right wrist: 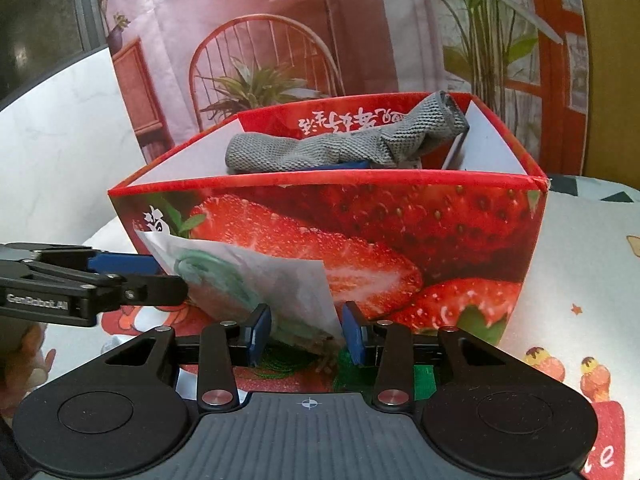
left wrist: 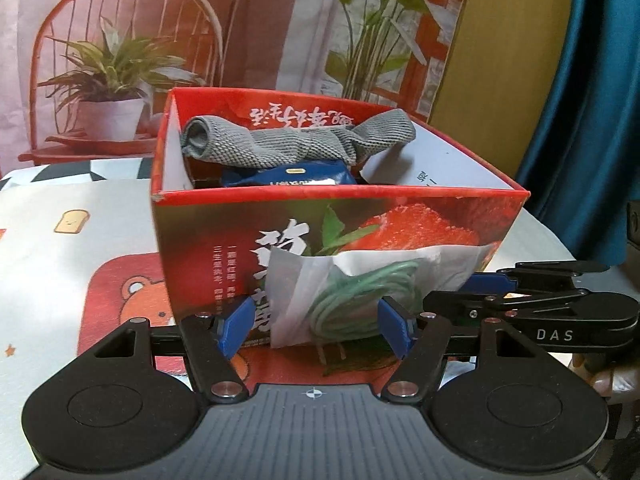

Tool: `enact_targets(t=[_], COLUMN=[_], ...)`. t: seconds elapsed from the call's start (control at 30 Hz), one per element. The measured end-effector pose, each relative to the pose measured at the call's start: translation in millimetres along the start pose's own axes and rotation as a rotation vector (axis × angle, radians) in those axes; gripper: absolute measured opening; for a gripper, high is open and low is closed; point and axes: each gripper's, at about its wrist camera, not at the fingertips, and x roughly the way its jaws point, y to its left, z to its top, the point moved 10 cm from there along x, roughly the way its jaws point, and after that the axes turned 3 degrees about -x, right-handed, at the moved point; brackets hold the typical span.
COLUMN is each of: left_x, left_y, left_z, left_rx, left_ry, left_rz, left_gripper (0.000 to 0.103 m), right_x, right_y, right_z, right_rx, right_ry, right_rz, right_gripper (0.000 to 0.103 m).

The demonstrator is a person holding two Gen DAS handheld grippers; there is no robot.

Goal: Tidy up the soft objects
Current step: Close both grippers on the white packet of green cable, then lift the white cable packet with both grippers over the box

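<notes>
Gripping translucent pouch (right wrist: 256,280), right gripper (right wrist: 306,334) half-closed.

Both views are warmly and fairly evenly lit, with a reddish cast. The glossy red strawberry-printed cardboard box (right wrist: 360,216) just ahead of the tongs carries soft sheen. Focus is mildly soft throughout. Fisheye bending curves the edges, and the corners fall to black. Shadows beneath the tongs are faint.

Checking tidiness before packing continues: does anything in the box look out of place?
The grey knitted cloth lies twisted across the red strawberry box, one end poking above the rim rather than tucked inside.
</notes>
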Motion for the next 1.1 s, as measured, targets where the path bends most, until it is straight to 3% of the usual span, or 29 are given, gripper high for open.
enact_targets(t=[0.43,0.57,0.63,0.87,0.97,1.1], left_x=[9.0,9.0,8.8,9.3,8.6,8.5], left_y=[-13.5,-12.9,-9.8,-12.5,-24.0,-28.0], left_z=[-6.8,-6.1,-5.7,-3.9,-5.3,-10.1], left_rx=[0.059,0.058,0.055,0.065,0.082,0.151], left_ry=[0.014,0.015,0.015,0.030,0.053,0.045], left_rz=[-0.049,-0.060,-0.053,-0.068,-0.137,-0.077], left_gripper=[0.070,0.057,0.043,0.041,0.039,0.030], right_x=[6.5,8.2,8.2,7.1,6.7,4.6], right_y=[-0.6,2.4,2.2,0.9,0.6,4.8], right_z=[-1.0,-2.6,-3.3,-4.7,-4.9,-5.8], right_rx=[-0.021,-0.028,-0.023,-0.023,-0.023,-0.048], right_ry=[0.005,0.013,0.015,0.017,0.020,0.022], right_rz=[0.011,0.017,0.016,0.017,0.014,0.025], right_gripper=[0.022,0.020,0.018,0.016,0.016,0.016])
